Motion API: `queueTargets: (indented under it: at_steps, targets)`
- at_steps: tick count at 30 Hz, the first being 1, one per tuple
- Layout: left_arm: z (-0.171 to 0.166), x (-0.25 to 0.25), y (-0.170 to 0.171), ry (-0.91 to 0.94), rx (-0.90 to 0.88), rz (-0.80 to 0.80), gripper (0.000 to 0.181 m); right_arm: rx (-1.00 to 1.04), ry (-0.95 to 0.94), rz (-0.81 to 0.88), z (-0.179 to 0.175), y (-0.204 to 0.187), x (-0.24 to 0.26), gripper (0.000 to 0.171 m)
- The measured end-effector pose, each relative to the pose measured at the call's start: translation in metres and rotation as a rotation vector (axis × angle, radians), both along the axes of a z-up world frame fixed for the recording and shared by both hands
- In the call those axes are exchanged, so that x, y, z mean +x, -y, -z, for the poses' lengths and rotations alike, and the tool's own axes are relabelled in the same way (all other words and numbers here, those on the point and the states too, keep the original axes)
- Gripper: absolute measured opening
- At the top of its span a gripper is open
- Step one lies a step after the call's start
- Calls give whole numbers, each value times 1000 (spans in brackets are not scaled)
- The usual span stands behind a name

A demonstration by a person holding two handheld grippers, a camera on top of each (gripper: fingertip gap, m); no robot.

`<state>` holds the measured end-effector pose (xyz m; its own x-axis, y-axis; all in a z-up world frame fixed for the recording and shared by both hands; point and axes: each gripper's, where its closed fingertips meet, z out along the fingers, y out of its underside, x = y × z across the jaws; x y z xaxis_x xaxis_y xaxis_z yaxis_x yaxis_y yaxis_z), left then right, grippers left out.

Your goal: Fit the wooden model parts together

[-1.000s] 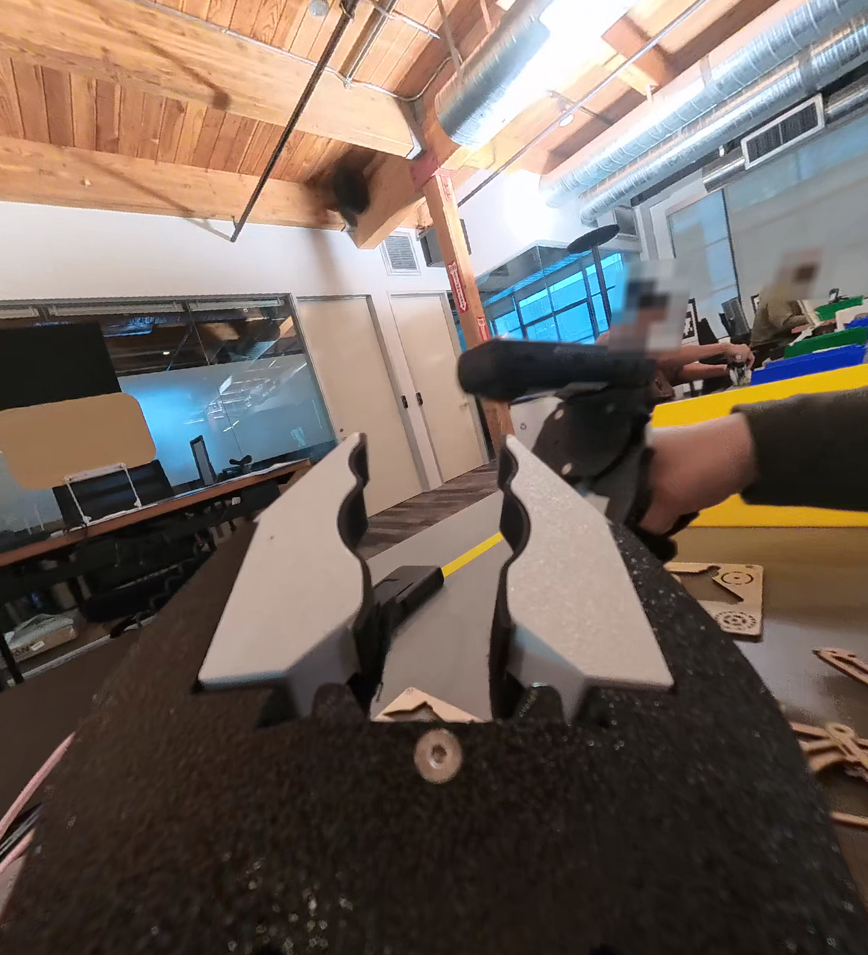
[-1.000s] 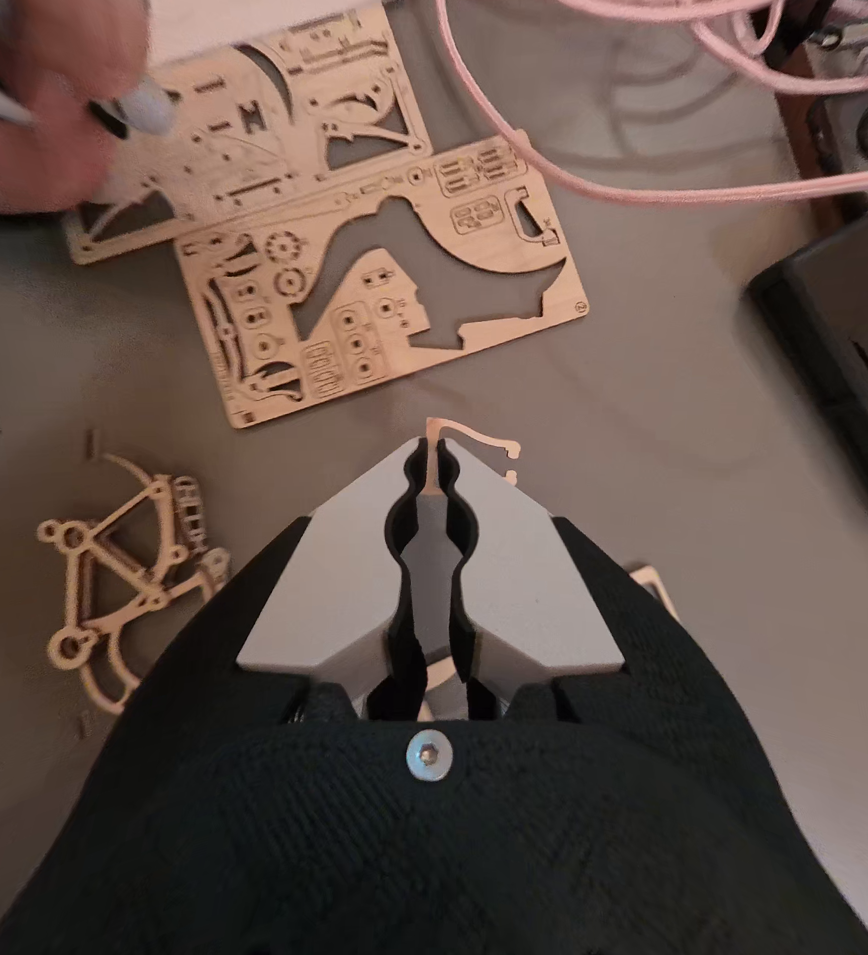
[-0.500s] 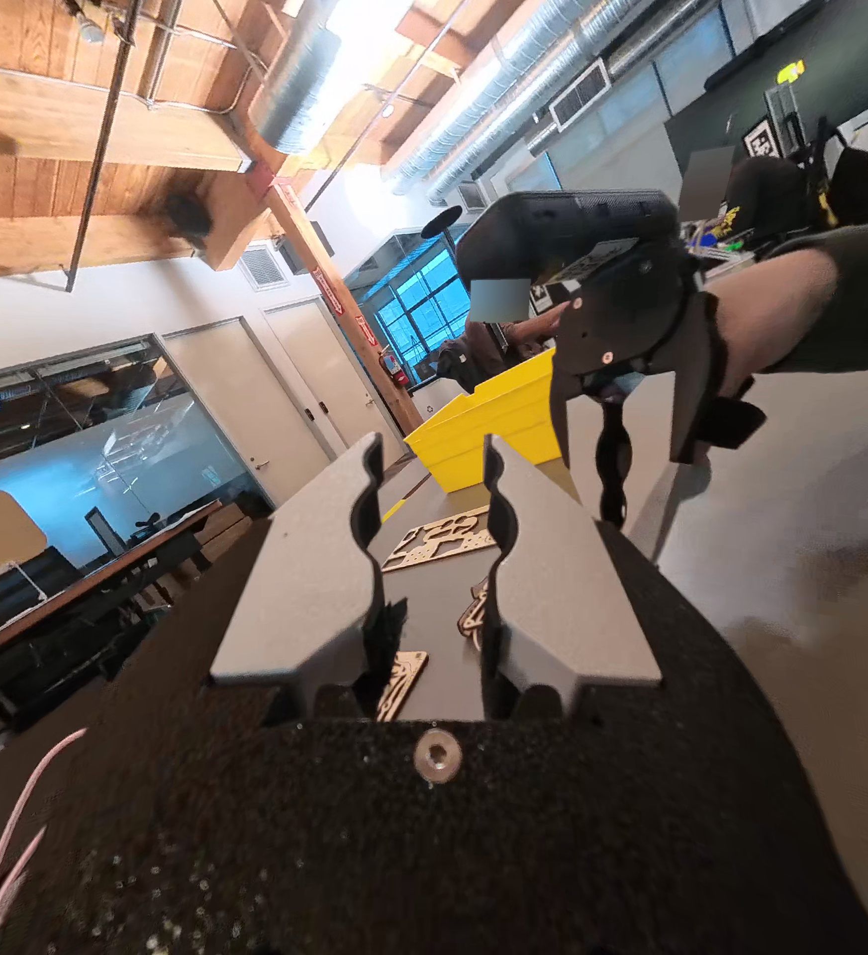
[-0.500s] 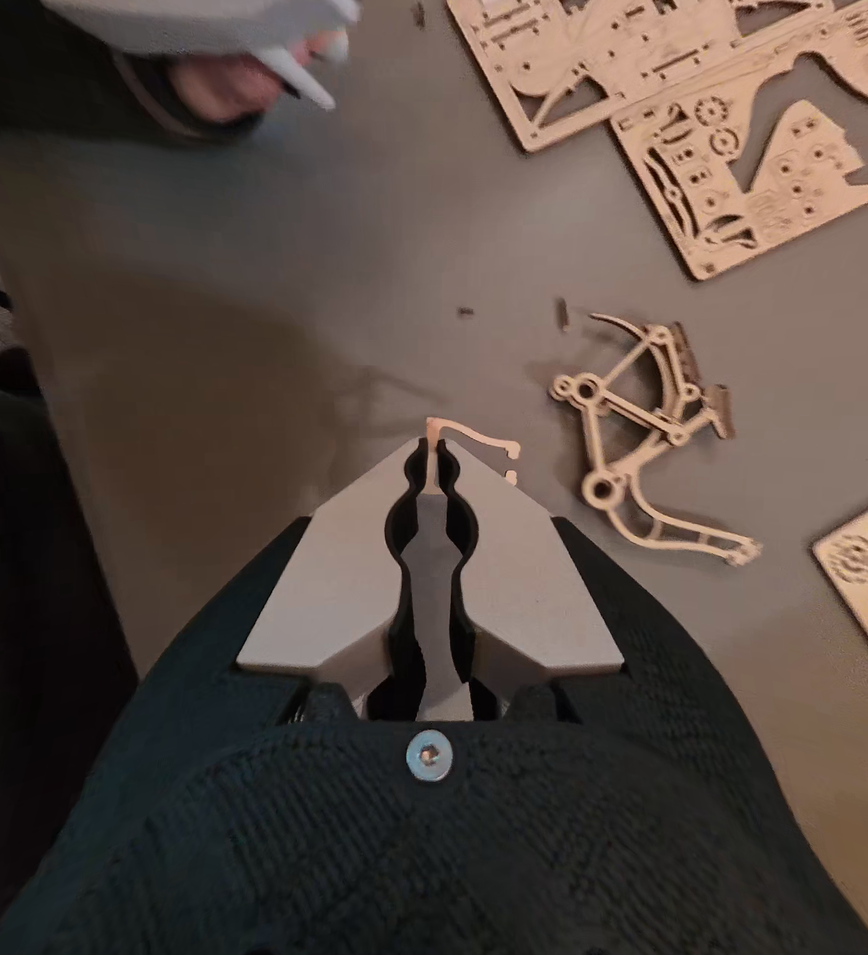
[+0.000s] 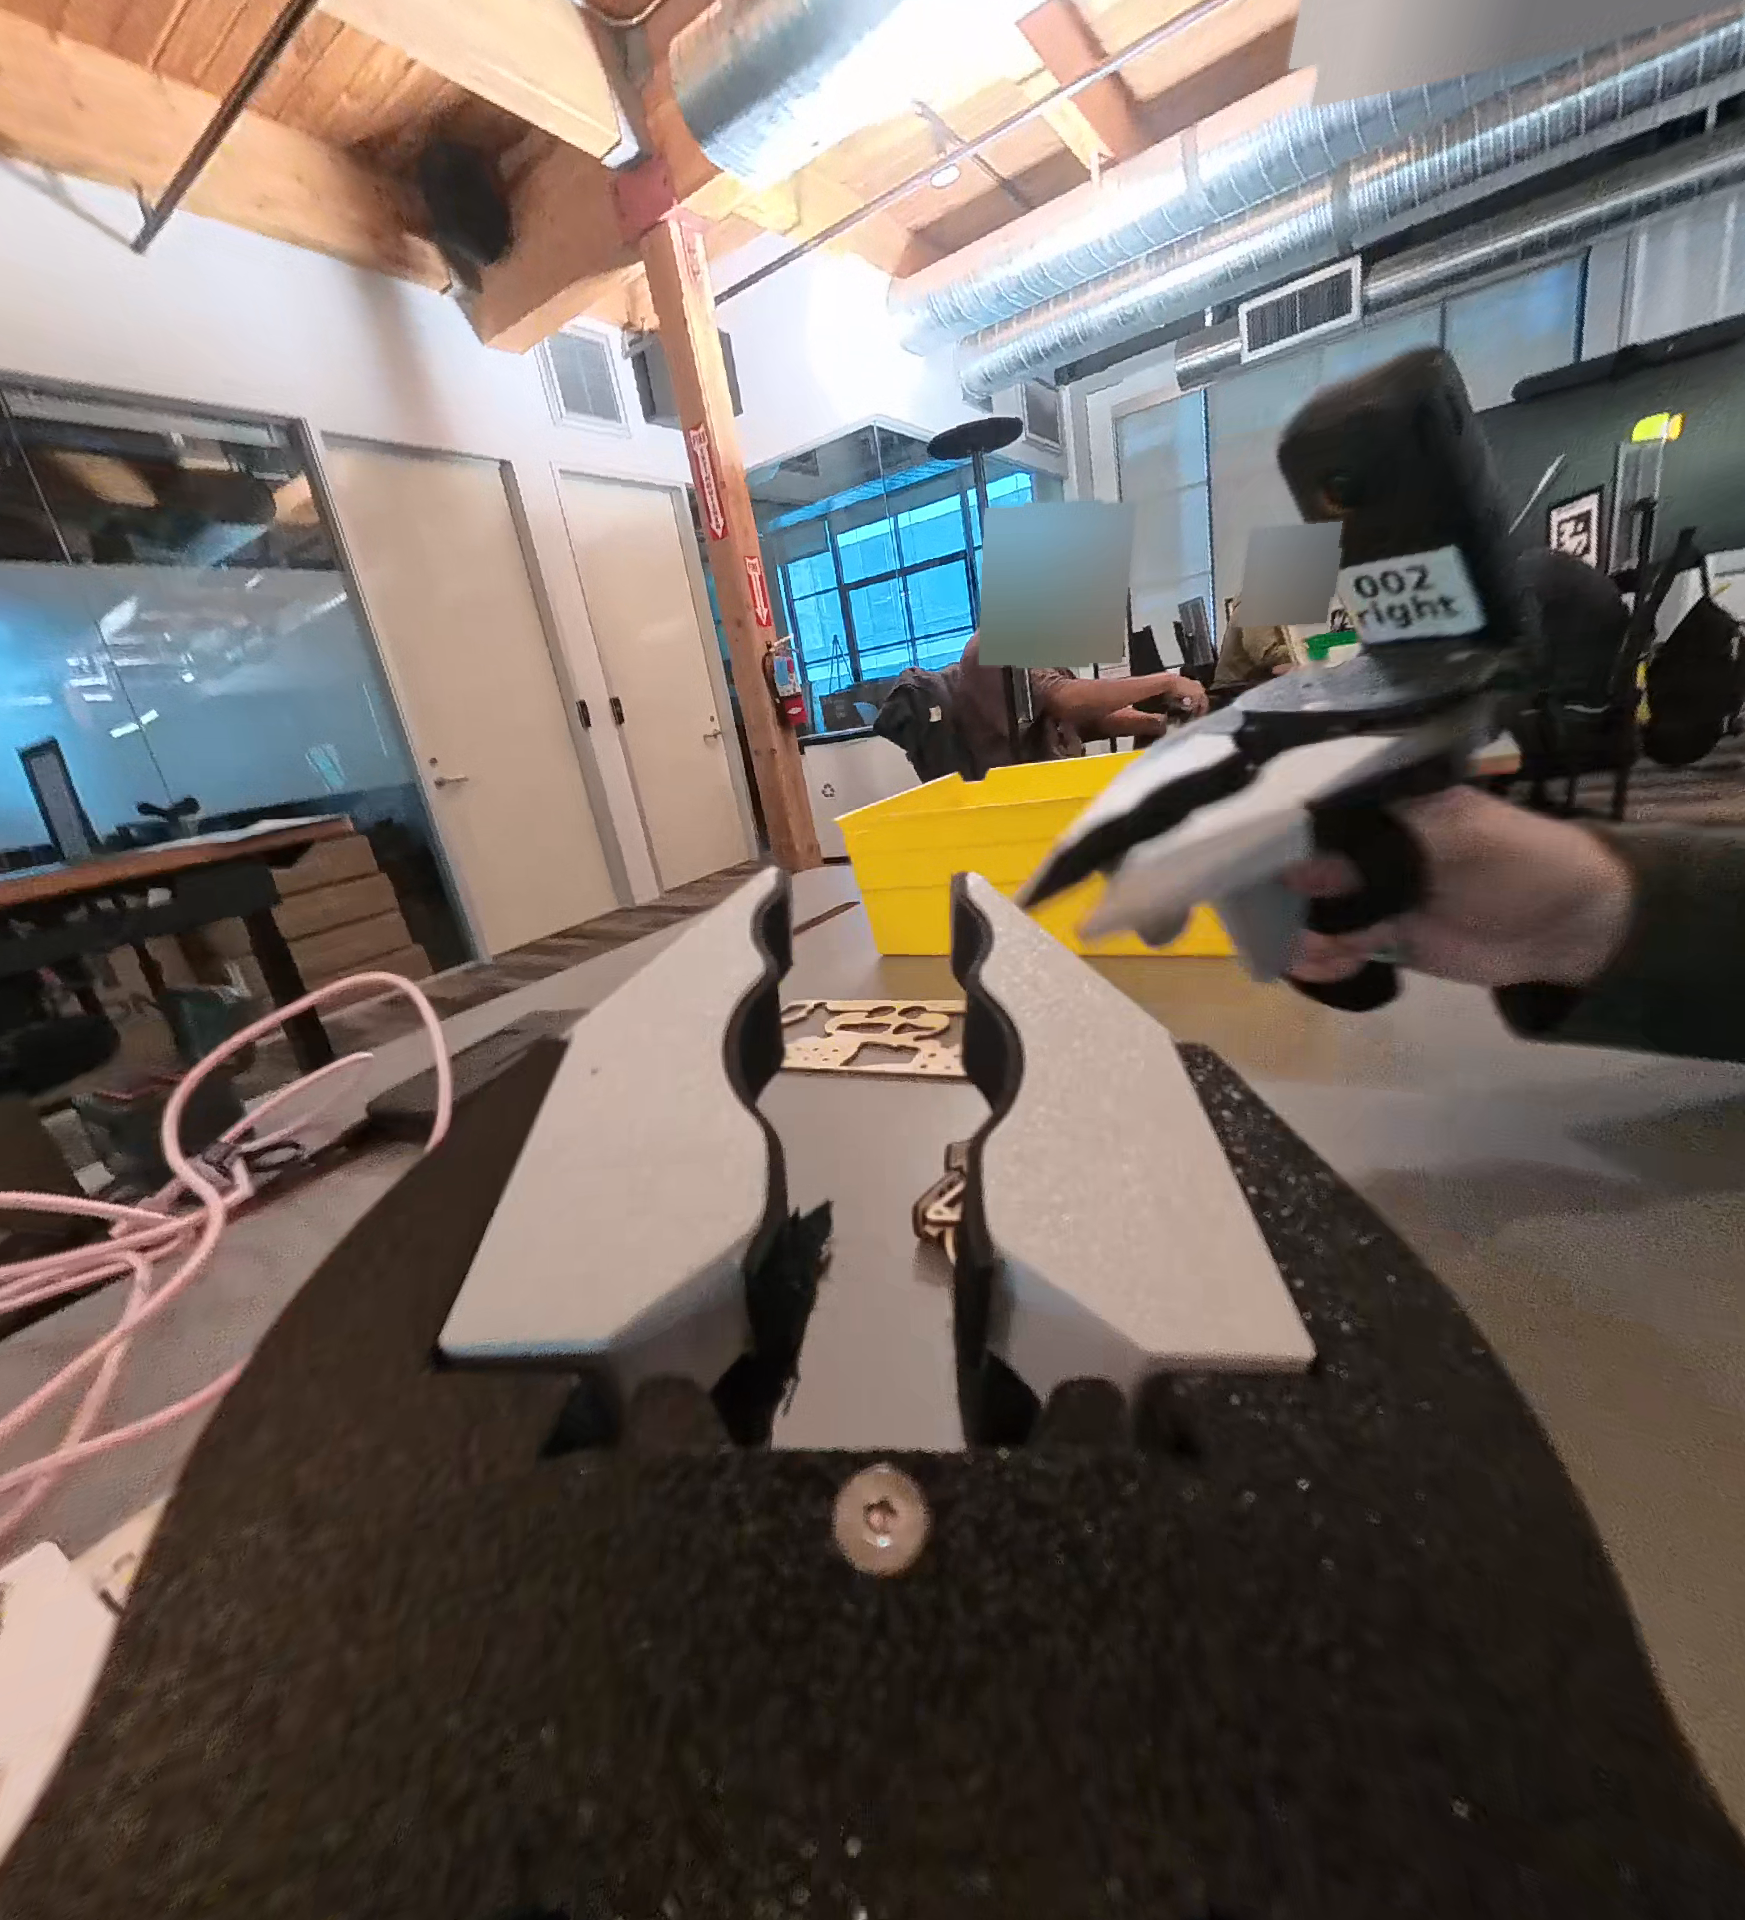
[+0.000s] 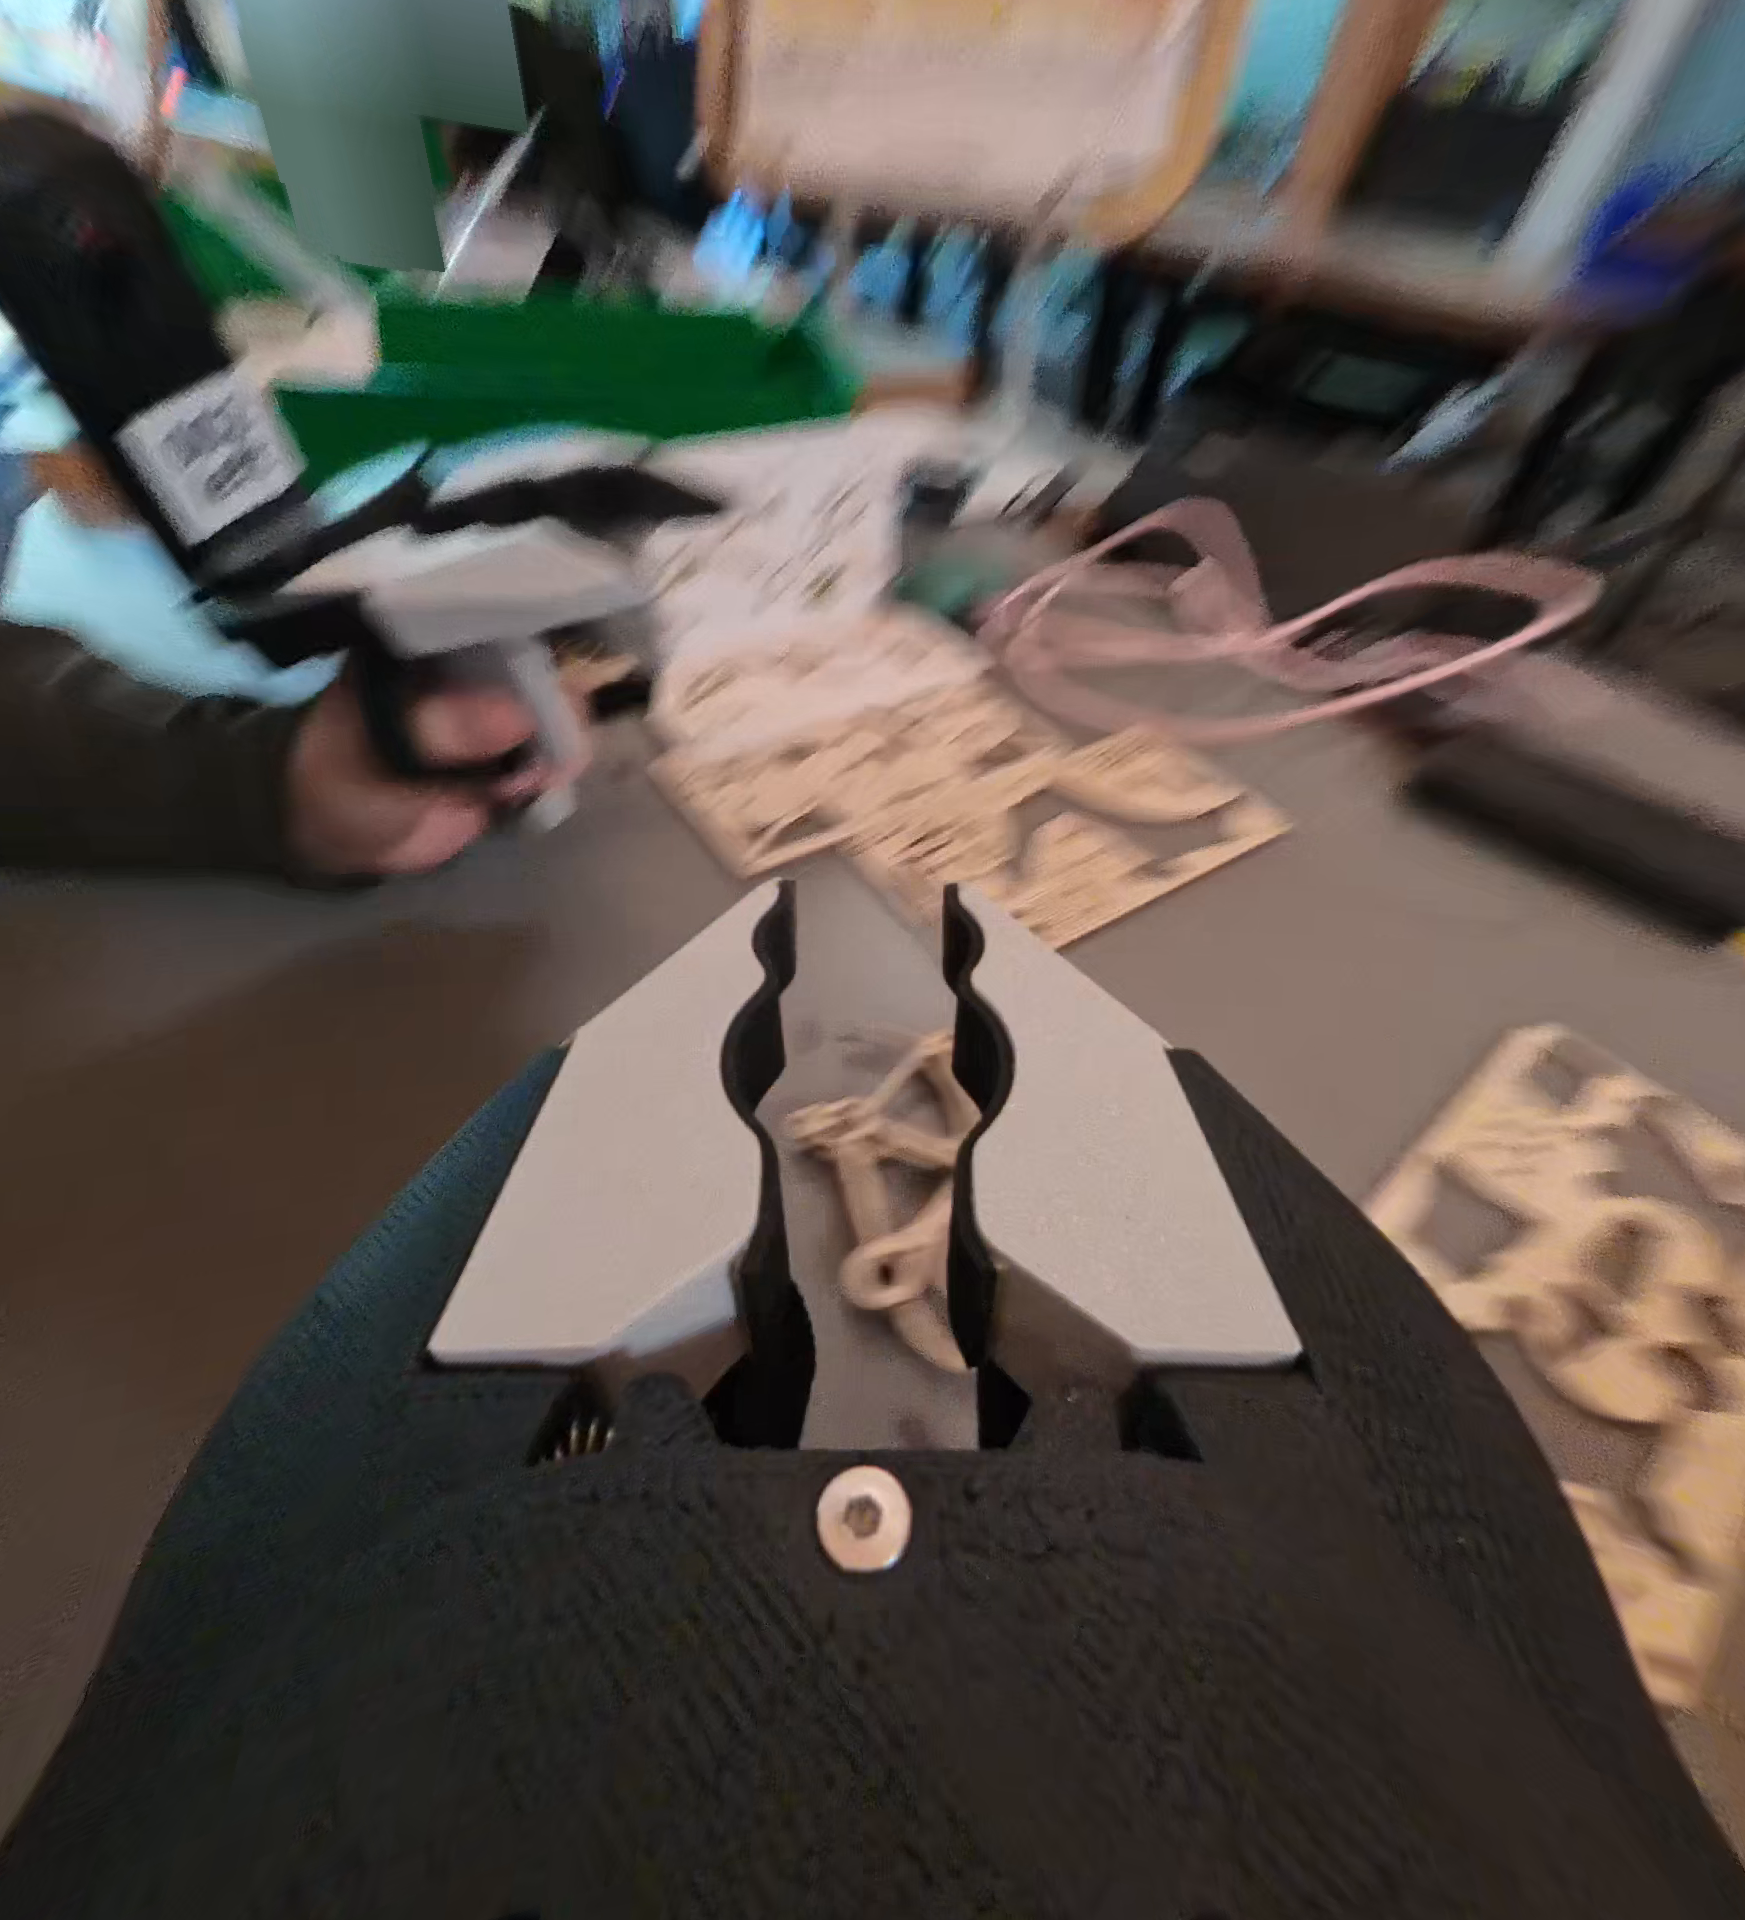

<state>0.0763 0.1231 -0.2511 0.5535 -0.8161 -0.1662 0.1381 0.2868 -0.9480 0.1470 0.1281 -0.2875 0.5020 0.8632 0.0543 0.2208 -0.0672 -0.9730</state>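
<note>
My left gripper (image 5: 868, 894) is open and empty, held low over the grey table (image 5: 1470, 1299). Between its fingers I see a flat wooden parts sheet (image 5: 873, 1039) and a bit of an assembled wooden piece (image 5: 941, 1205) on the table. My right gripper (image 6: 868, 904) is open and empty; it also shows in the left wrist view (image 5: 1159, 852), held by a hand. The assembled wooden frame (image 6: 889, 1174) lies on the table under its fingers. The right wrist view is blurred by motion. The left gripper (image 6: 535, 540) shows there at the upper left.
Wooden parts sheets (image 6: 951, 810) lie ahead and another (image 6: 1574, 1247) at the right. Pink cable (image 5: 224, 1143) loops at the left; it also shows in the right wrist view (image 6: 1263, 644). A yellow bin (image 5: 951, 852) stands at the back. A black box (image 6: 1574, 821) sits at the right. There is about 9 cm between the tips of the two grippers.
My right gripper has opened, and the thin curved wooden piece it held is no longer in it. Both grippers tilted and swung; the right view now looks along the table. The left stays open.
</note>
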Motion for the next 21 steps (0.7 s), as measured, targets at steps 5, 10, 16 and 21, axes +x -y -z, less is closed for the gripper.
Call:
queueTargets:
  at_steps: [5, 10, 16, 21]
  targets:
    - [-1, -6, -6, 33, -18, -10, 17, 401, -28, 195, -8, -62, 61, 19]
    - [0, -5, -3, 27, -12, 12, 0, 557, 121, 213, 6, -82, 63, 10]
    - [8, 9, -8, -38, 15, 36, 0, 610, 164, 104, 11, -92, 33, 1]
    - [10, 21, -4, -72, 40, 105, 0, 637, 154, 60, 9, -99, 18, 0]
